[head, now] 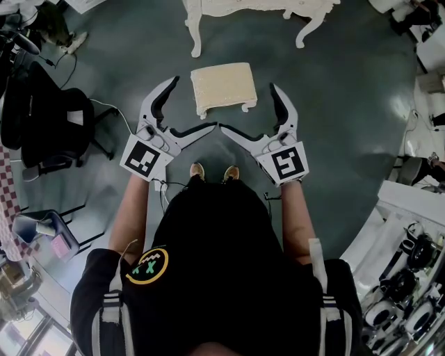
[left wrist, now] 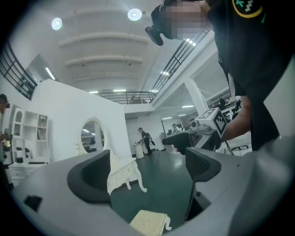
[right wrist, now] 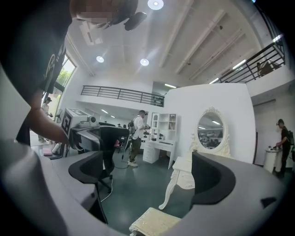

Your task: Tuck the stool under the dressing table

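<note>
The stool [head: 223, 87] has a cream padded top and white carved legs. It stands on the green floor just in front of the white dressing table [head: 257, 8], outside it. My left gripper [head: 192, 106] hangs open to the stool's near left. My right gripper [head: 248, 108] hangs open to its near right, and neither touches the stool. In the left gripper view the stool [left wrist: 150, 222] lies low between the jaws, with the dressing table [left wrist: 123, 173] and its oval mirror [left wrist: 92, 134] beyond. The right gripper view shows the stool [right wrist: 154, 222] below and a table leg [right wrist: 177, 182] behind it.
A black office chair [head: 49, 122] with cables stands at the left. Racks of equipment [head: 410, 278] crowd the right edge. The person's shoes [head: 212, 172] are just behind the stool. A person [right wrist: 136, 138] stands by a white shelf unit [right wrist: 159, 138] in the background.
</note>
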